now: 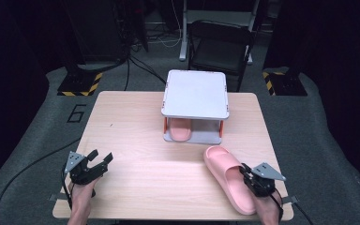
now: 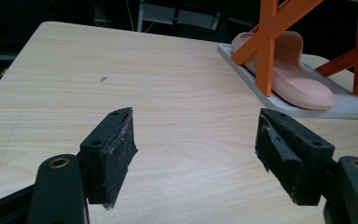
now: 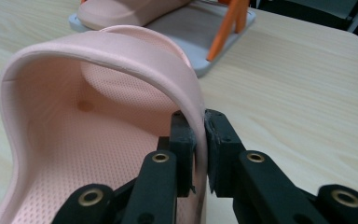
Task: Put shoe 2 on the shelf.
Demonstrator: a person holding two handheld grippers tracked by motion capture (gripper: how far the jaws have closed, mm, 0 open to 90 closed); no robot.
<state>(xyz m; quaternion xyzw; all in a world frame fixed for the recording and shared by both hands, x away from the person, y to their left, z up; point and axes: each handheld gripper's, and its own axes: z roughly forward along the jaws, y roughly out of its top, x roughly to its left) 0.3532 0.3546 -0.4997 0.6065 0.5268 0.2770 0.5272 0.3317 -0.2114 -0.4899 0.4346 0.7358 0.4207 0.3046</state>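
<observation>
Now the wooden desk (image 1: 140, 140) carries a grey two-tier rack (image 1: 196, 93) at its far middle, one pink slipper (image 1: 180, 130) on the lower shelf. Near right, the right claw (image 3: 200, 140) pinches the second slipper's (image 1: 227, 180) strap; near left, the left claw (image 2: 196, 154) is spread, empty.

Pale pink slipper (image 1: 227, 177) at lower right; a second pink slipper (image 1: 180, 130) lay under the light grey rack (image 1: 196, 93) with orange legs (image 1: 164, 125). The table (image 1: 145, 164) was light wood-grain; the grippers (image 1: 97, 158) were black. Yellow-and-black striped floor bases (image 1: 79, 84) appeared at upper left.
</observation>
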